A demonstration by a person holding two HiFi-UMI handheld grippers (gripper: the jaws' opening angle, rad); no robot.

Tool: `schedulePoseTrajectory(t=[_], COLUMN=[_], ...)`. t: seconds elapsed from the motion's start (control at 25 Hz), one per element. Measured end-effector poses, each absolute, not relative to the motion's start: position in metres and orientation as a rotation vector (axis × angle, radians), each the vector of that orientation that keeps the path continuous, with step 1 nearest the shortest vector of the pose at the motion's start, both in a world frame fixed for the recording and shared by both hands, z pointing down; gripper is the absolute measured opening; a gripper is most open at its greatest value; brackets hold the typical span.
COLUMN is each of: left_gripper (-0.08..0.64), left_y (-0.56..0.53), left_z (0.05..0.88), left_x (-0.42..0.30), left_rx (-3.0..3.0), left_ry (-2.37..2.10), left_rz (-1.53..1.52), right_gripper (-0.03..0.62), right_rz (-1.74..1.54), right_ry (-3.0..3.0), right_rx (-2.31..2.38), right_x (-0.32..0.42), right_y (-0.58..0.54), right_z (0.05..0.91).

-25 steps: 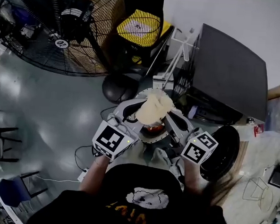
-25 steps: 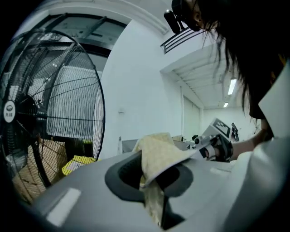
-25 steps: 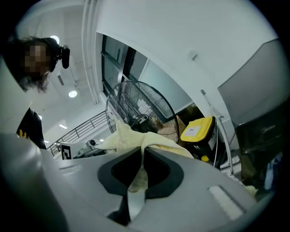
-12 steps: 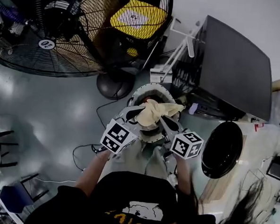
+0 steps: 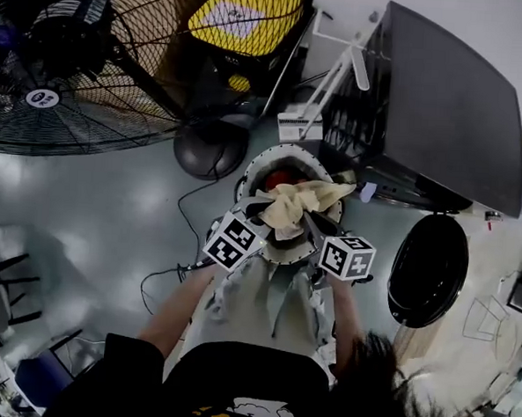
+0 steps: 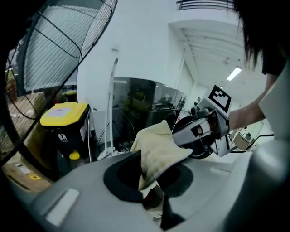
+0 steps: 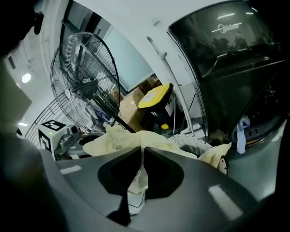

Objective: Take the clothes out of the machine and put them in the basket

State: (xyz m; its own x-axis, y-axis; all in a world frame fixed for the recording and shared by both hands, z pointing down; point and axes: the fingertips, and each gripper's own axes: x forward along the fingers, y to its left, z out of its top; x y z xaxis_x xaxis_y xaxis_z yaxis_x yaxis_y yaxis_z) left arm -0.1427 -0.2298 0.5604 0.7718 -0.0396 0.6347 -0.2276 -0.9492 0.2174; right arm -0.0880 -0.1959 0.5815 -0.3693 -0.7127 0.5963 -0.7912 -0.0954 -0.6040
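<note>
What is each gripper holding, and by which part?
Both hold one cream cloth: the left gripper pinches its left end, the right gripper its right end.

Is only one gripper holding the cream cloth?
No, the left gripper and the right gripper each pinch the cream cloth between their jaws.

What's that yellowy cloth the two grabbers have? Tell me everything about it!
The cloth is pale cream, soft-looking and crumpled, bunched in loose folds. The left gripper and the right gripper each pinch a part of it, so it hangs between them, just above the round white basket.
</note>
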Motion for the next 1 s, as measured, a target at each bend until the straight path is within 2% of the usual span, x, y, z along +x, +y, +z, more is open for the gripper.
schedulePoseTrajectory(t=[0.44,0.72,0.76,0.84,1.0], left_gripper=[0.059,0.157,0.161,0.162,0.162], left_y=[-0.201,-0.165,-0.160,-0.154,-0.149], left_z=[0.666,0.718,0.722,0.727,0.728], left_x=[-0.130,-0.157,-0.163,-0.172,-0.181], left_rx=[2.561,2.397,2.374,2.344,2.327], left_ry=[-0.011,0.131,0.146,0.156,0.137], left_rz=[1.248,1.448,1.460,1.466,1.444], right_gripper=[0.048,0.057,0.083,0.189,0.225], right_rz=[1.590,1.636,1.647,1.665,1.647], right_ry=[-1.804,-1.653,-1.660,-1.686,-1.681], right_rx=[1.748,1.702,1.679,1.628,1.594], right_x=[-0.068,-0.066,-0.069,-0.077,-0.083], right_y=[-0.164,-0.137,-0.136,-0.134,-0.132], right_z=[0.676,0.728,0.733,0.740,0.746])
